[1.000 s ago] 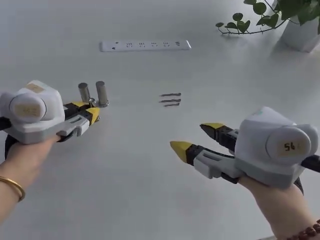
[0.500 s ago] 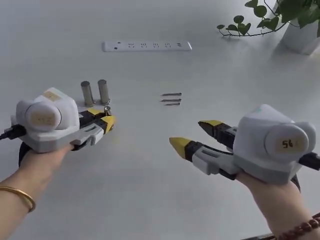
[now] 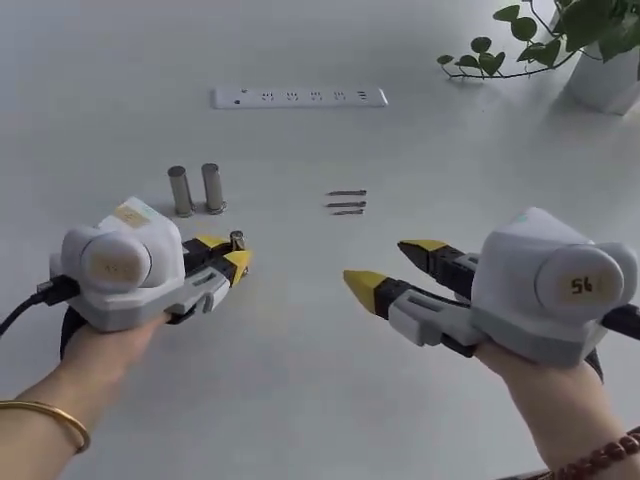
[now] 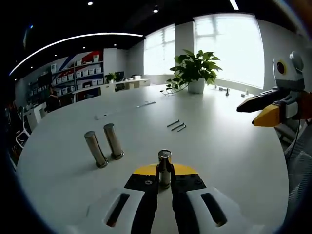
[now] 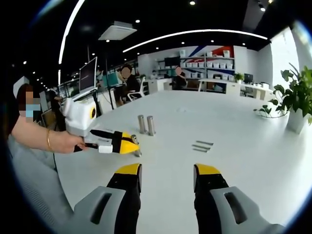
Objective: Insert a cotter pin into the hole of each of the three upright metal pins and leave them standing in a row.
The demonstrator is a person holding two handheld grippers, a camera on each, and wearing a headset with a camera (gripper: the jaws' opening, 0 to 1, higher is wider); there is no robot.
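Low over table (image 3: 300,390), left claw (image 3: 230,252) clamps 1 pin (image 3: 237,239) upright.

a faint "56" on the right gripper (image 3: 390,263)

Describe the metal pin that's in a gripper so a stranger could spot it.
On the white table, look at the left gripper near the two standing metal pins. The third pin is clamped upright between its yellow-tipped jaws, apart from that pair.

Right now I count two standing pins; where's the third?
Head view, left side: the third pin is clamped in the left tool, near the two standing pins.
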